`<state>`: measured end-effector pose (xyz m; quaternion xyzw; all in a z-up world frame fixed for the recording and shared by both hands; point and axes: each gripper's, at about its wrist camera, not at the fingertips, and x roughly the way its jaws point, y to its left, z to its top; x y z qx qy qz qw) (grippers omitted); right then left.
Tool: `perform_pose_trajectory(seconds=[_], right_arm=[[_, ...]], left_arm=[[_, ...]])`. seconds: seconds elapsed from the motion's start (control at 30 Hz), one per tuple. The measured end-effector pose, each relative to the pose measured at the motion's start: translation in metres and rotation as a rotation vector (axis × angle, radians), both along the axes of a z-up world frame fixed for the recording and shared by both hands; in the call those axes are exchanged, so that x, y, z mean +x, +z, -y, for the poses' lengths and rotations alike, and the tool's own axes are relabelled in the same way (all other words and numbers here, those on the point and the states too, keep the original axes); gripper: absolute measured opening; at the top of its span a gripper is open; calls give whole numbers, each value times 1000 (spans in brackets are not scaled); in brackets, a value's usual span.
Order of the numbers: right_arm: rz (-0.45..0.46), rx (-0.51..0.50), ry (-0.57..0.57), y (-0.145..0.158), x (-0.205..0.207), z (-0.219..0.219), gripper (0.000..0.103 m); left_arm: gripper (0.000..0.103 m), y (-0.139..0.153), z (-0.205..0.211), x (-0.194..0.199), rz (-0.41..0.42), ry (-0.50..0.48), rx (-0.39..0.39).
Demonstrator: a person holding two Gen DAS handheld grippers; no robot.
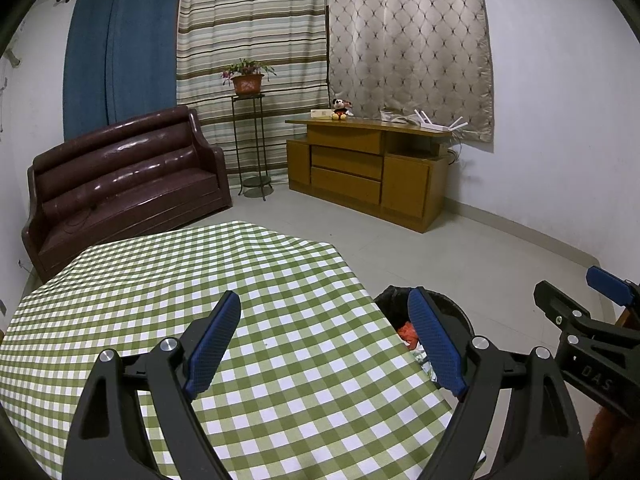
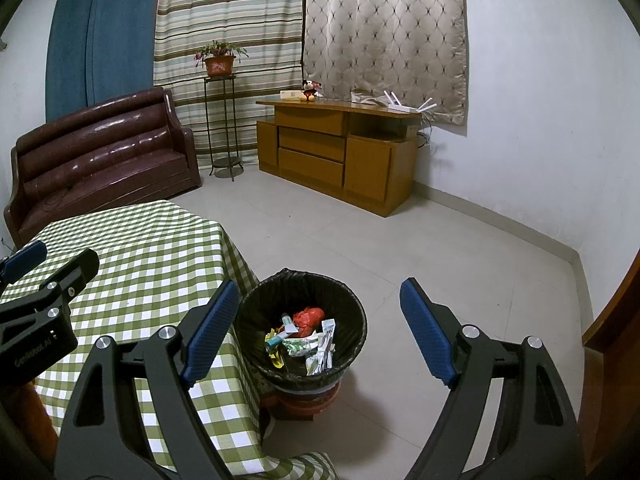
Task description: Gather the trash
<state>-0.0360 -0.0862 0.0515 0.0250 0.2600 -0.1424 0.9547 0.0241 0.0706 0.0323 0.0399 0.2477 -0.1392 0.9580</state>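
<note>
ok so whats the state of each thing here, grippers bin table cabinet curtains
left gripper: open, empty, over the table
right gripper: open, empty, above the bin
trash bin: upright on the floor beside the table, black liner fitted, partly filled
trash: wrappers and a red piece lying inside the bin
table: covered by green checked cloth, no trash visible on it
cabinet: drawers and doors shut
curtains: drawn closed
</note>
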Motion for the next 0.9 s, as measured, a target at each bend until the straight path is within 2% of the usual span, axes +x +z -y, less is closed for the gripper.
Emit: perform_pose_trajectory(seconds=[0.9], right_arm=[[0,0,0,2,1,0,81]], left_arm=[[83,0,0,-1,-1,0,0]])
